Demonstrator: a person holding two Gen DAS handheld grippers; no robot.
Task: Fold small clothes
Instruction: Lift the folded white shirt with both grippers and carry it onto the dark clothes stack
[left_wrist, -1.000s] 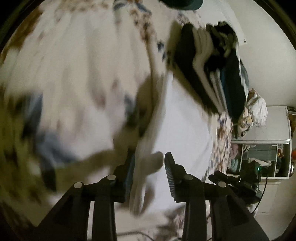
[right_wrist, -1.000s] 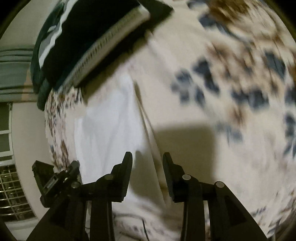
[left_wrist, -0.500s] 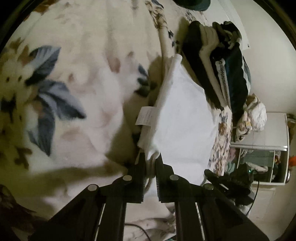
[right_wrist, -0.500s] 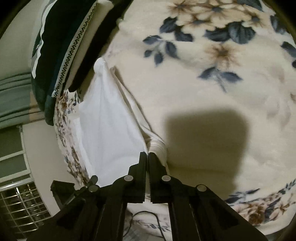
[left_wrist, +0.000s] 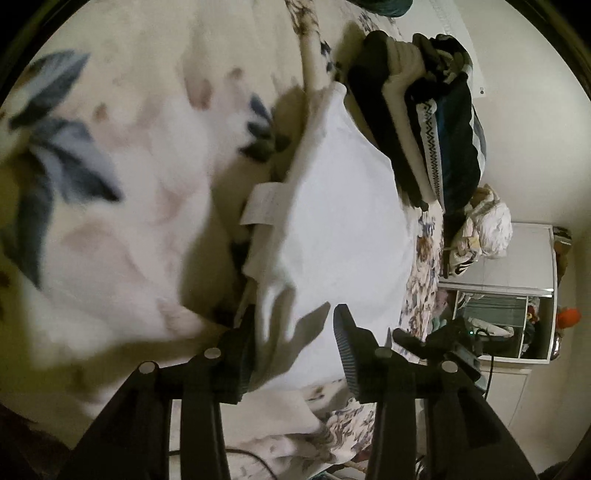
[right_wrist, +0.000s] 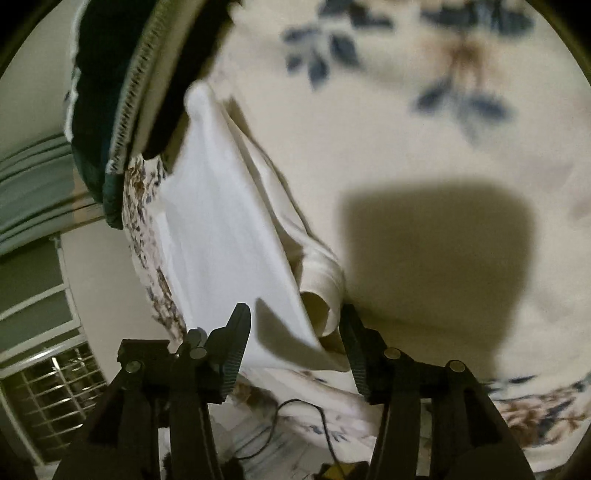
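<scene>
Both jaws stand wide apart, and neither tool holds anything. The left hand-held gripper straddles the near corner of the white garment; the cloth there is bunched and partly lifted, brushing the inner face of the left finger, with the right finger clear of it. The right hand-held gripper straddles the opposite near corner, where a ribbed hem curls into a small roll just inside its right finger.

The garment lies on the bed, directly ahead of both tools. Its long axis runs away from them, so each tool looks along one long edge; from the left view the body spreads ahead and to the right, from the right view ahead and to the left. Neither hand is clearly nearer: each sits at its own corner. A care label juts from the left edge, partway along. Any next fold probably turns on these two near corners travelling forward along that axis toward the far end.

Beyond the far end, and seemingly touching it, is a stack of dark clothes with a zigzag trim. It leaves little room there, and is the thing most likely to be bumped. Farther right of the left tool stands a white cabinet, well off the bed. Motion blur softens the bedspread's floral print in both views
</scene>
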